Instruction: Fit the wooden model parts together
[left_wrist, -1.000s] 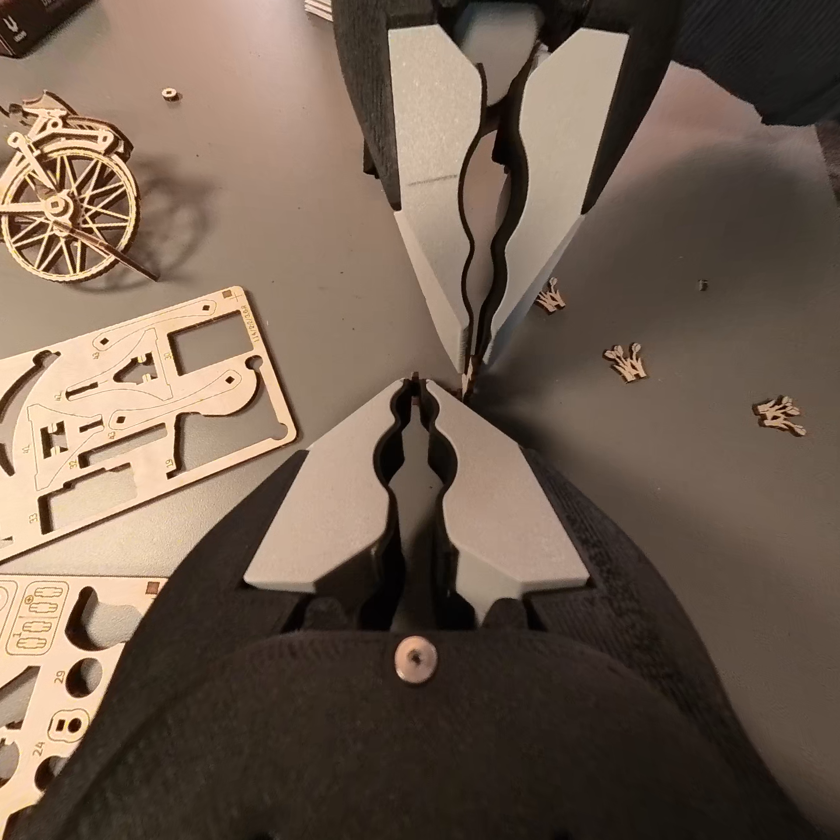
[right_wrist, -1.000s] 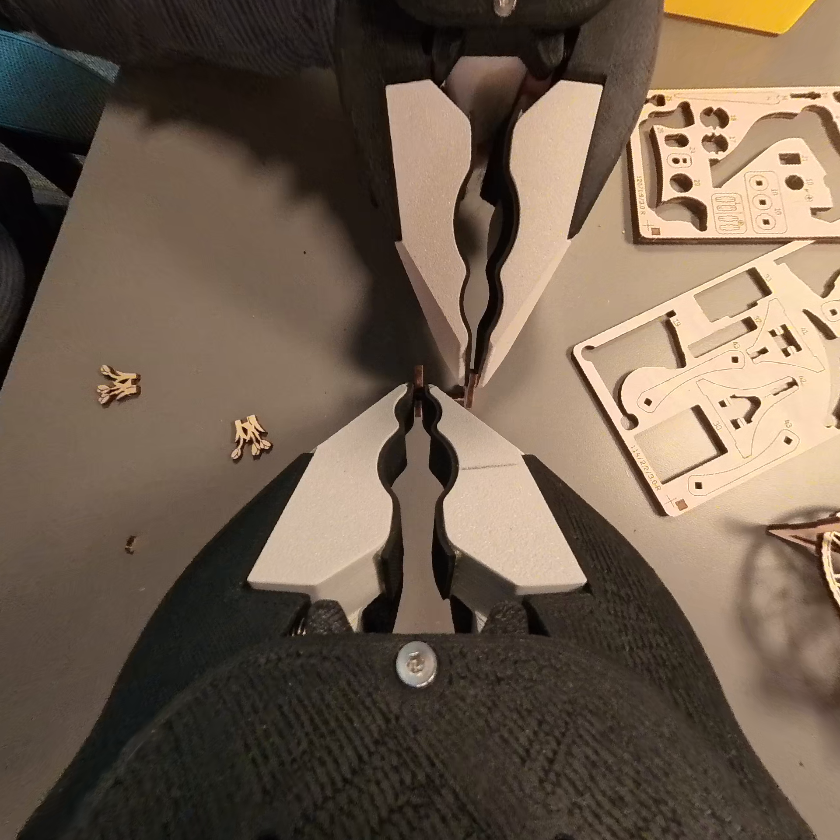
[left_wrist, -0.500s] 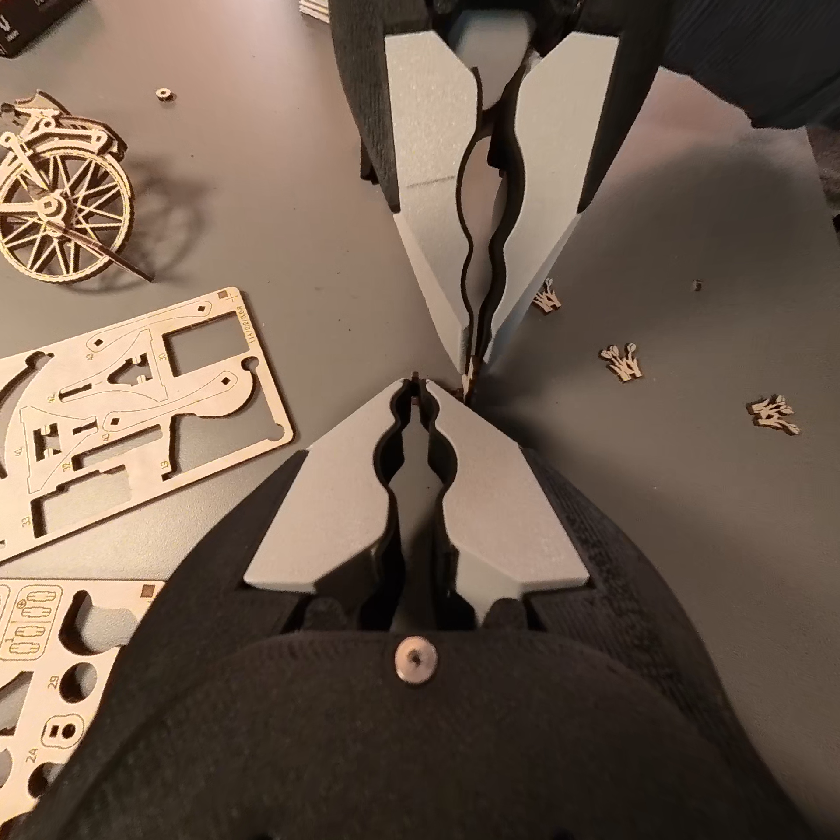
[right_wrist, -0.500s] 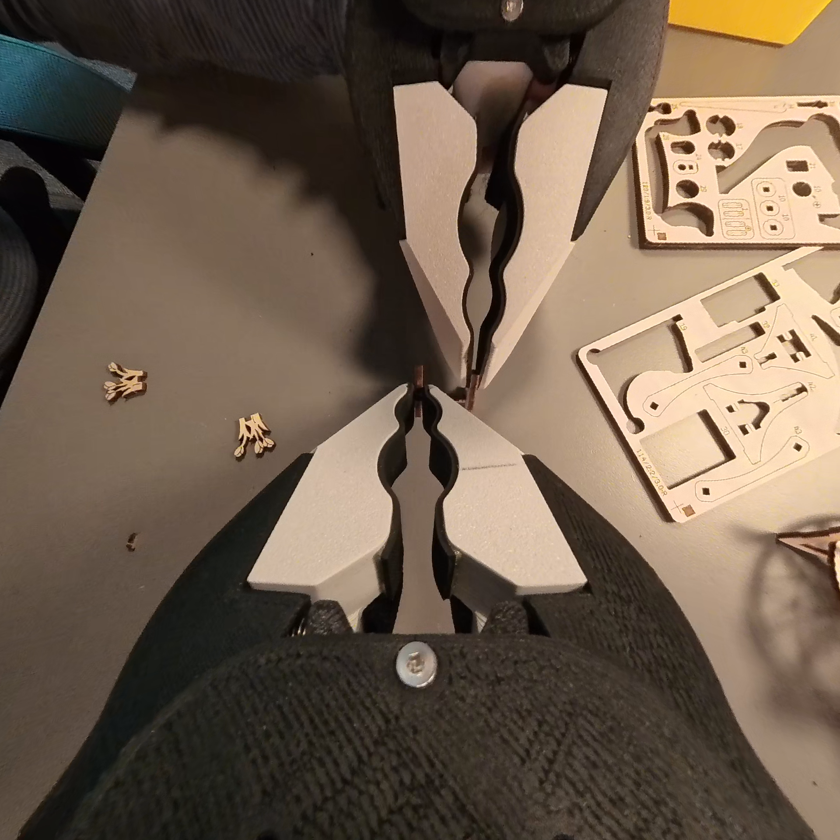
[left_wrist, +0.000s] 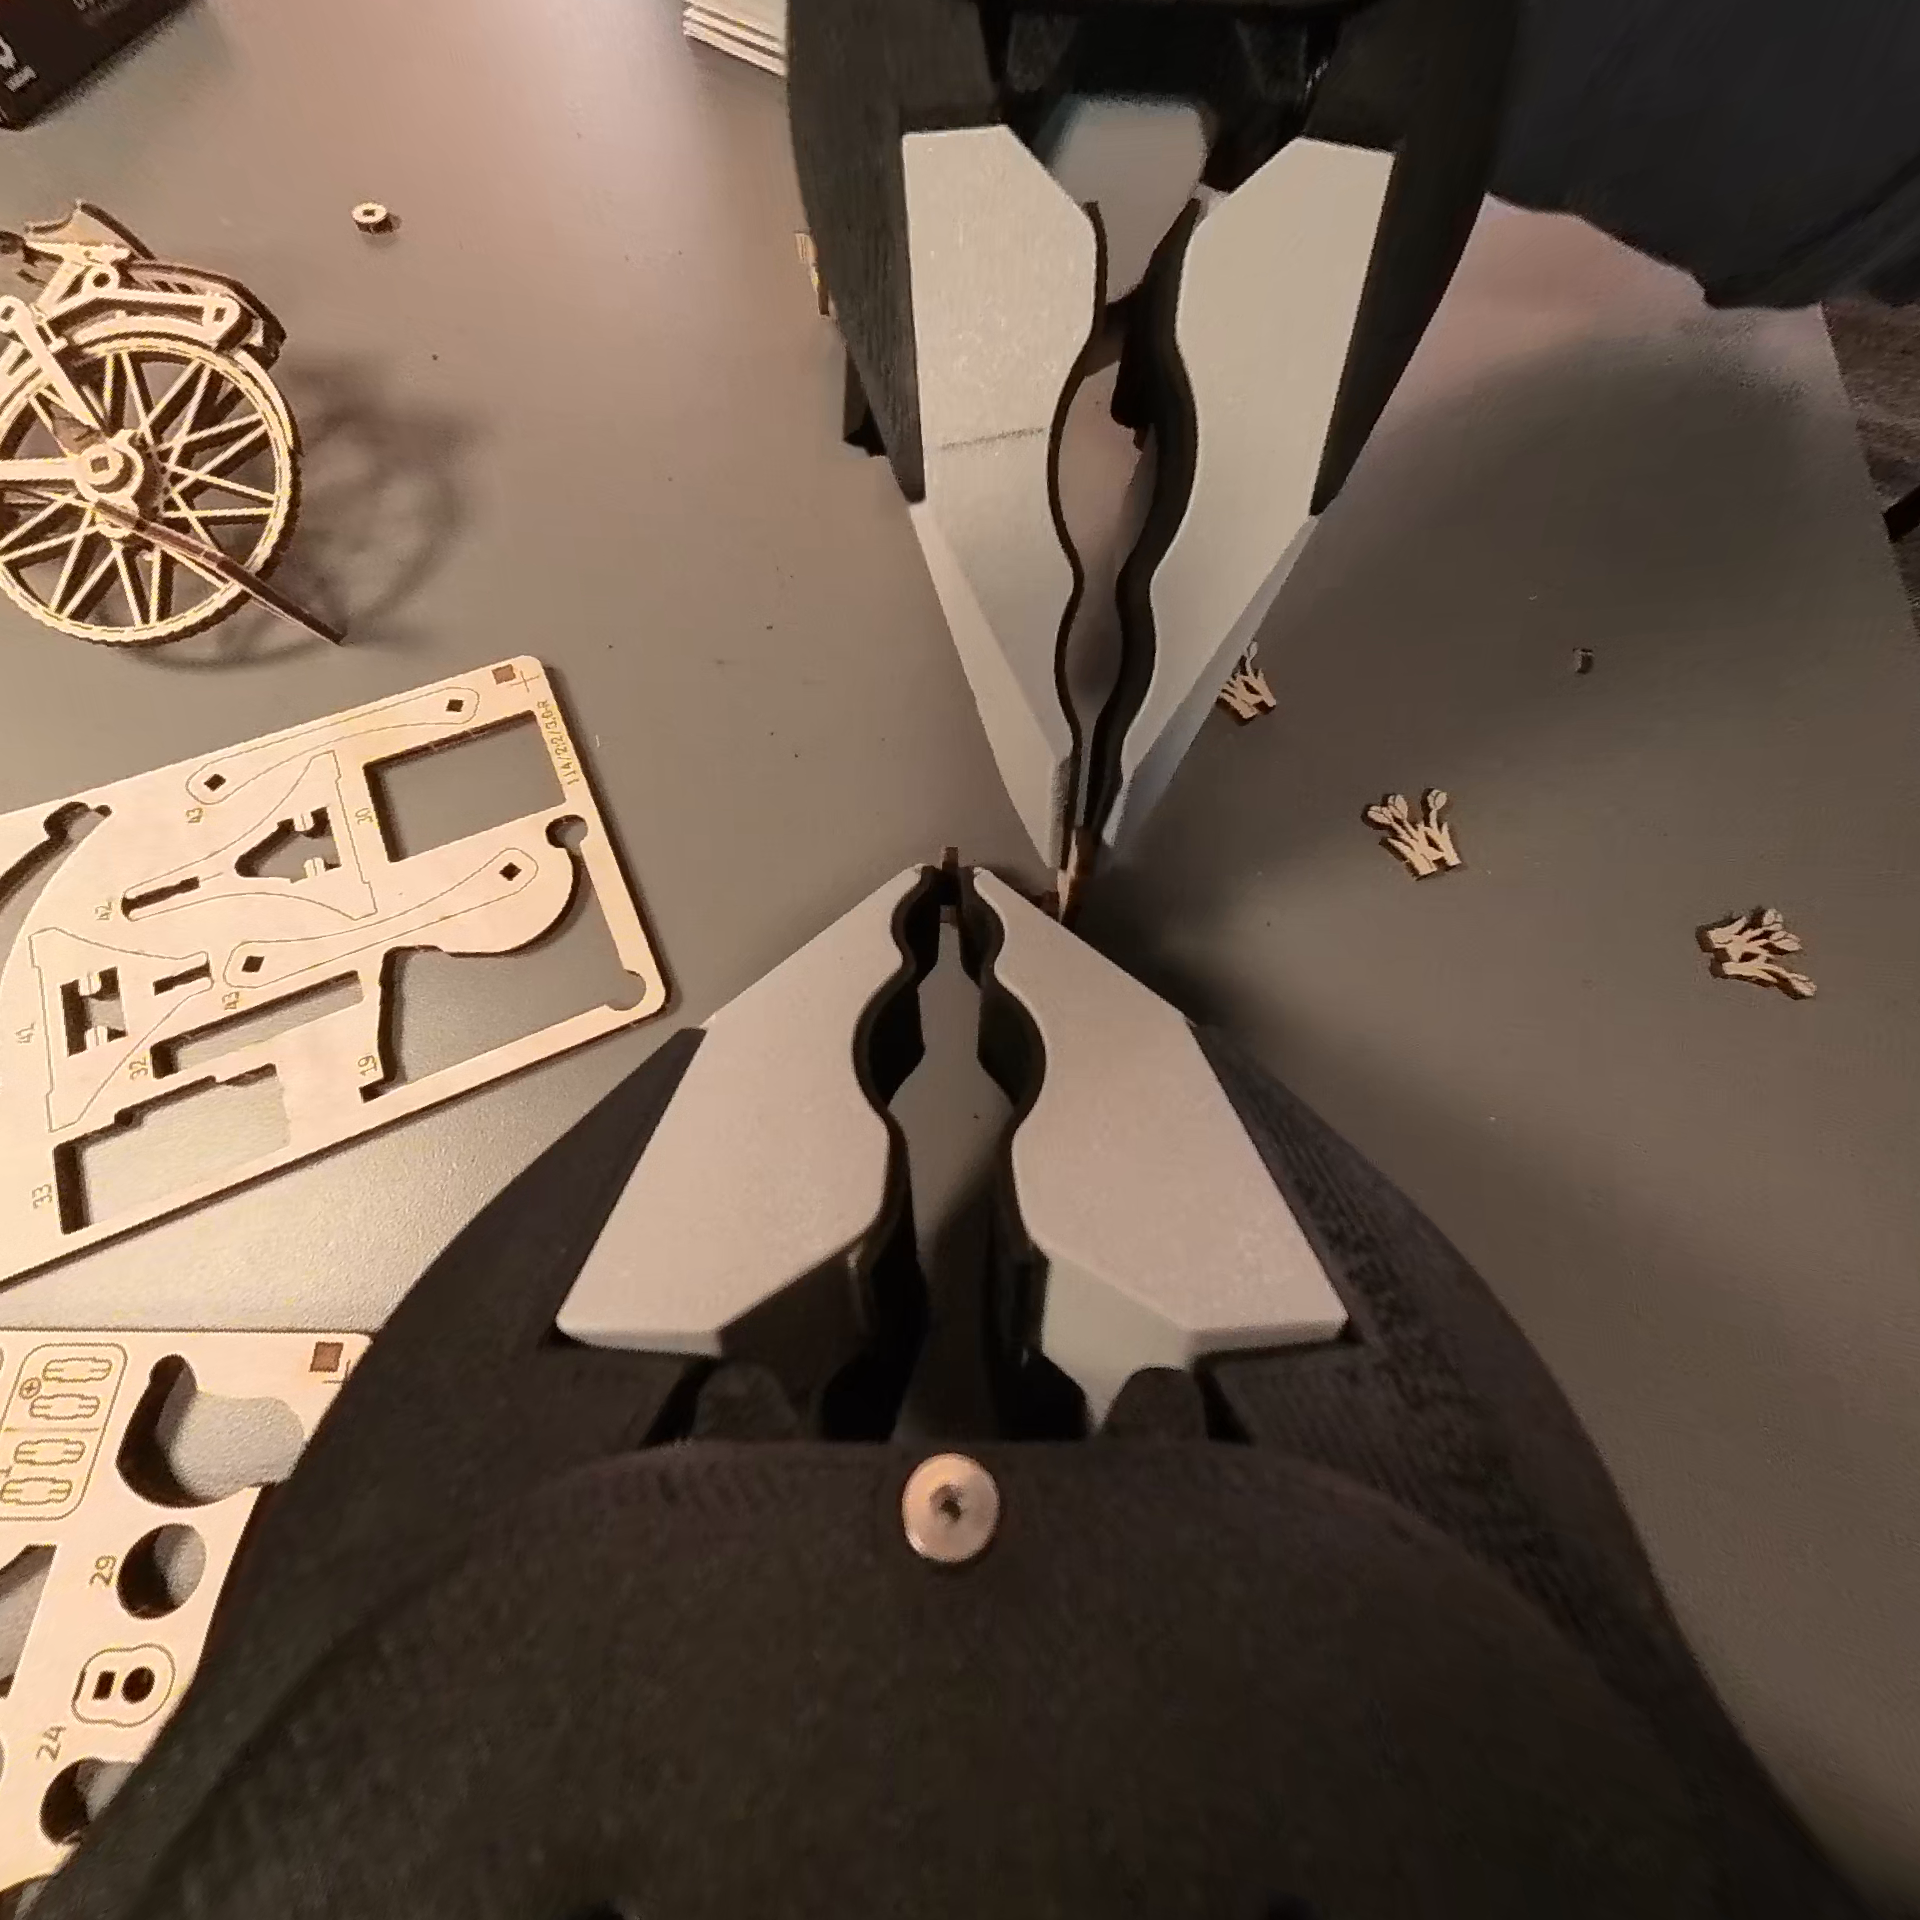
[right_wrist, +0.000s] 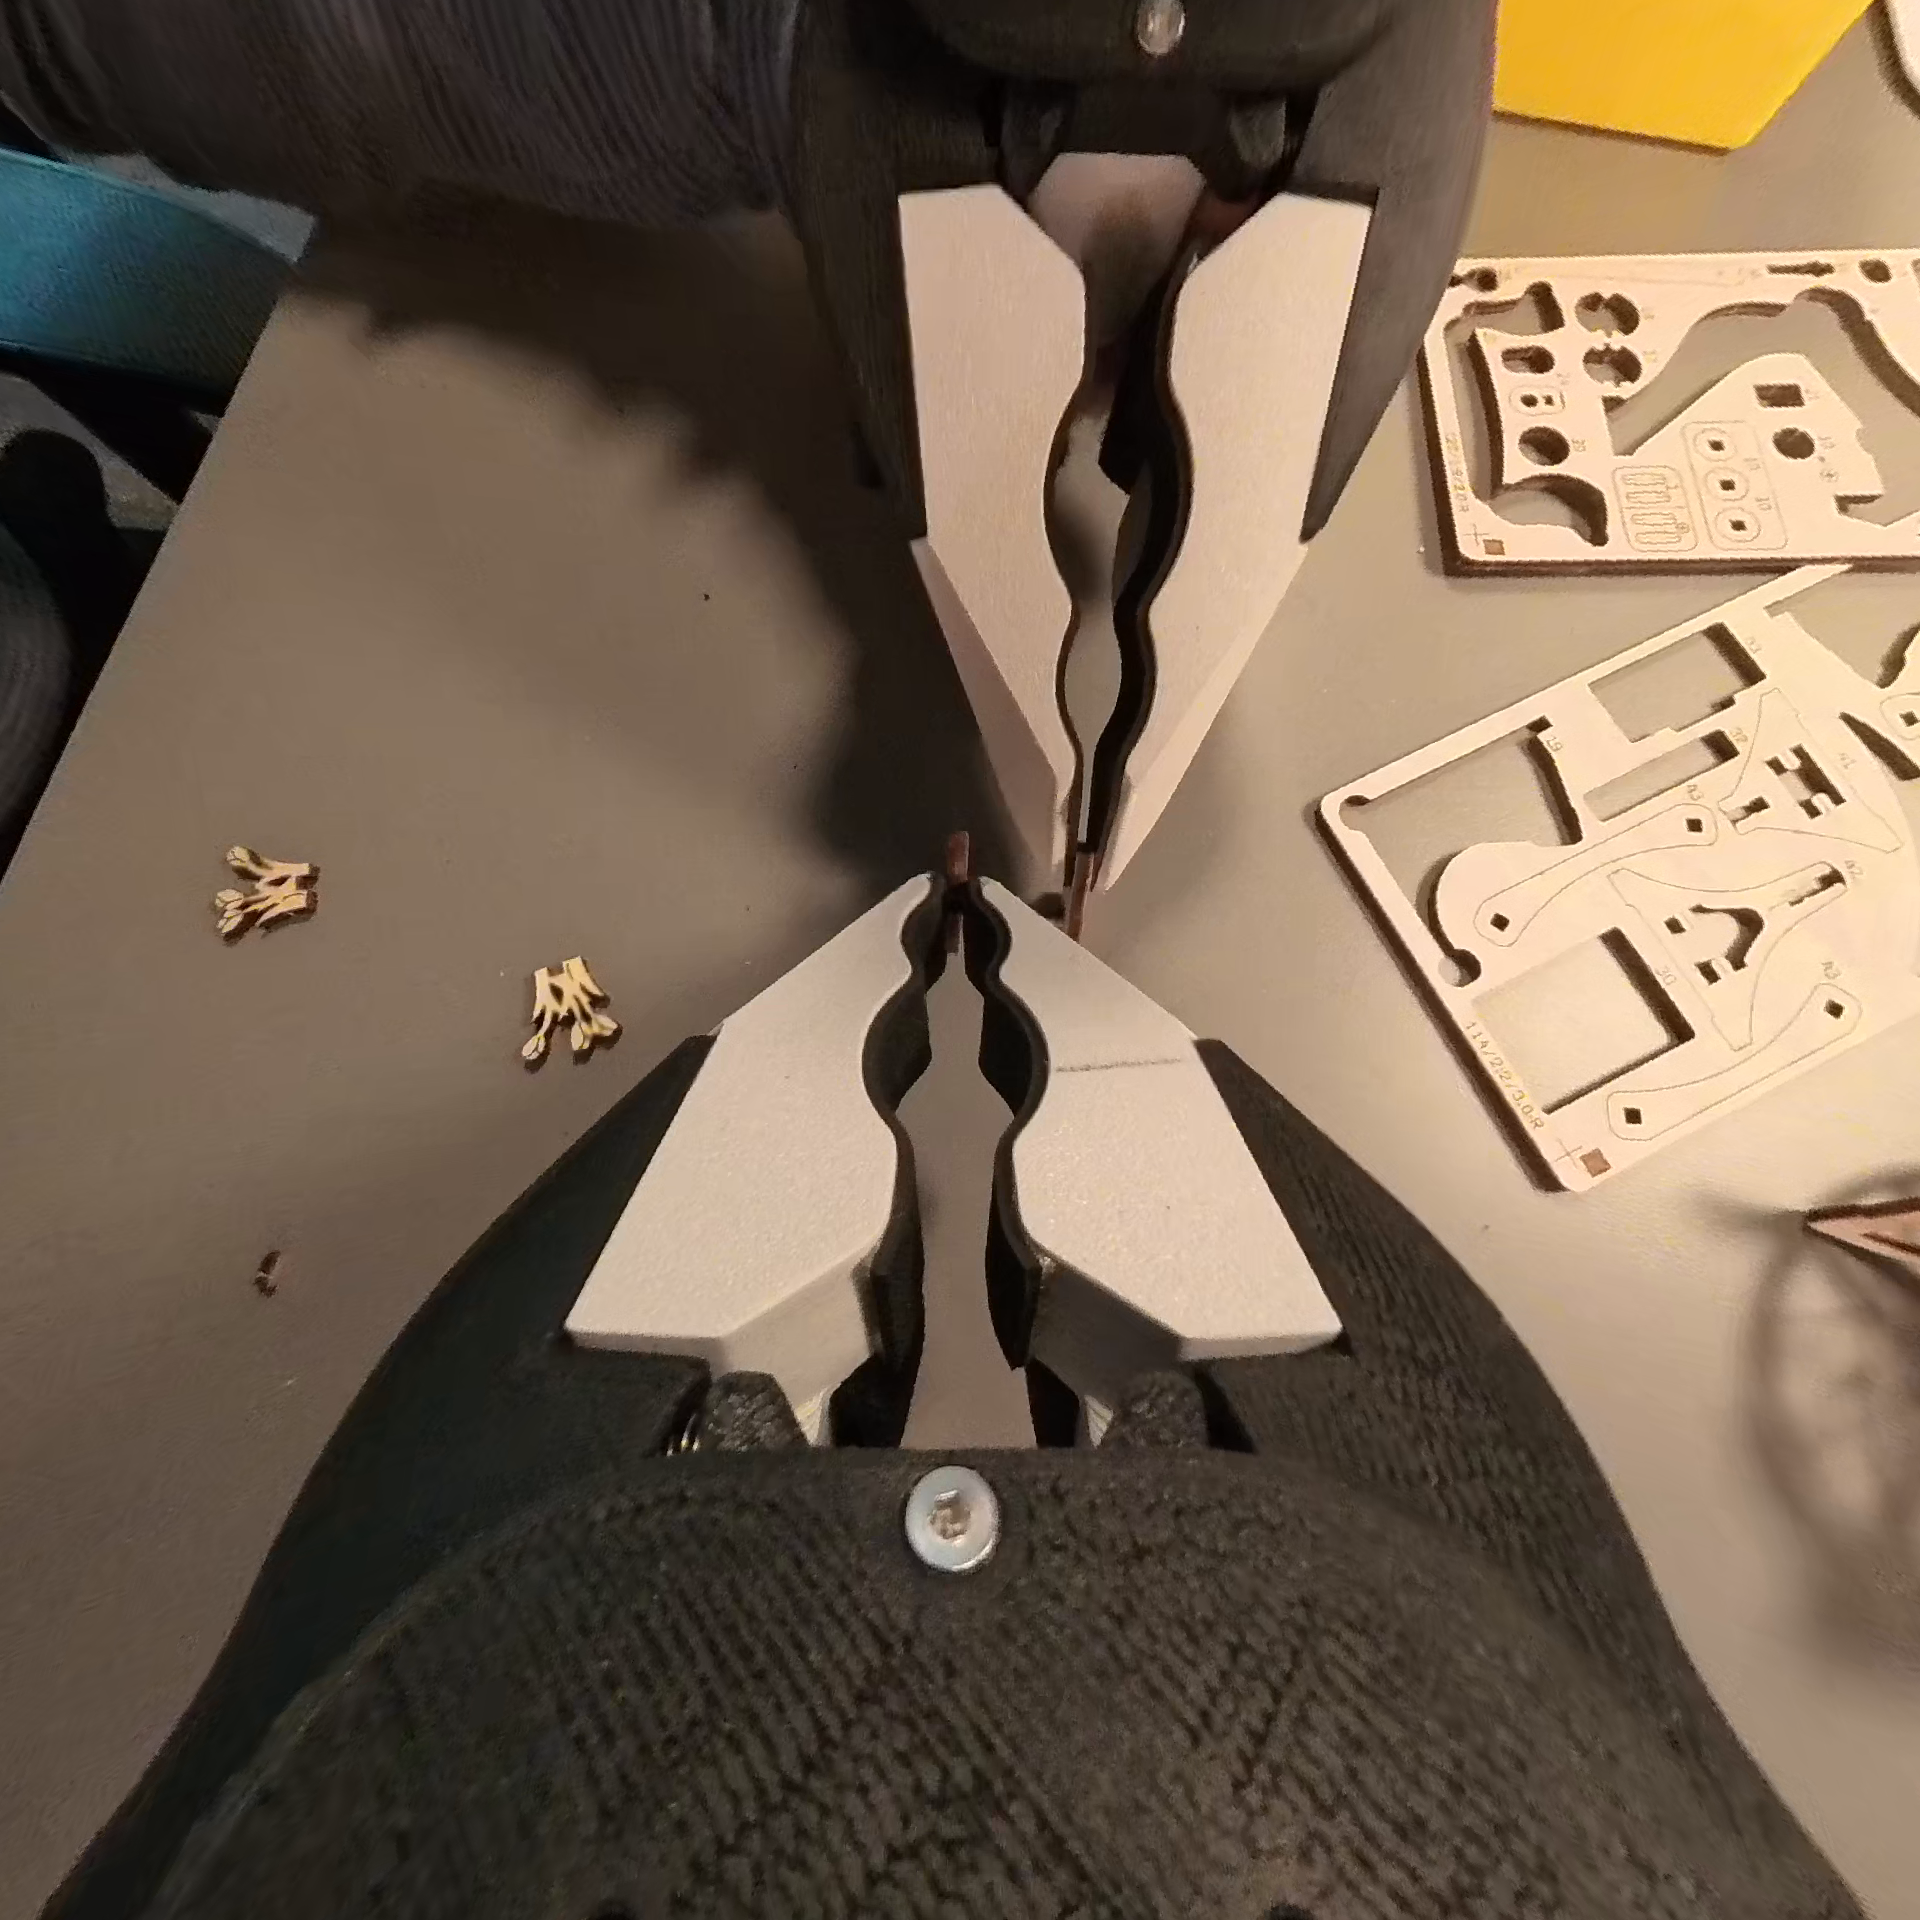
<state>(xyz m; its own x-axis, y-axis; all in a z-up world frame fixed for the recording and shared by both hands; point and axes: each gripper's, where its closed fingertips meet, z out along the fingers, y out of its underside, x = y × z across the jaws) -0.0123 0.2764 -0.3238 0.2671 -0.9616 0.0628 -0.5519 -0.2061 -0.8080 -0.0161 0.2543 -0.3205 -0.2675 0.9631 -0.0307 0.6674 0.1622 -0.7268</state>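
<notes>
My left gripper (left_wrist: 948, 871) is shut on a small thin wooden part (left_wrist: 948, 856) that pokes out of its tips. My right gripper (right_wrist: 956, 883) is shut on a similar dark-edged thin part (right_wrist: 959, 854). The two grippers face each other tip to tip just above the grey table, offset a little sideways. In the left wrist view the right gripper (left_wrist: 1077, 836) comes down from the top with its part (left_wrist: 1070, 875) at its tips. In the right wrist view the left gripper (right_wrist: 1083, 862) does the same with its part (right_wrist: 1081, 902). The parts stand side by side; I cannot tell if they touch.
A wooden bicycle model (left_wrist: 135, 457) and two laser-cut sheets (left_wrist: 291, 935) (left_wrist: 94, 1507) lie to the left gripper's left. Small crown-shaped pieces (left_wrist: 1418, 836) (left_wrist: 1761, 951) lie to its right. A yellow object (right_wrist: 1662, 62) lies beyond the sheets (right_wrist: 1683, 935). The table edge (right_wrist: 135, 665) is near. My left and right fingertips are right by each other.
Both grippers stay shut and tip to tip. The views have drifted only slightly; the sheets sit a little lower in the right wrist view.
</notes>
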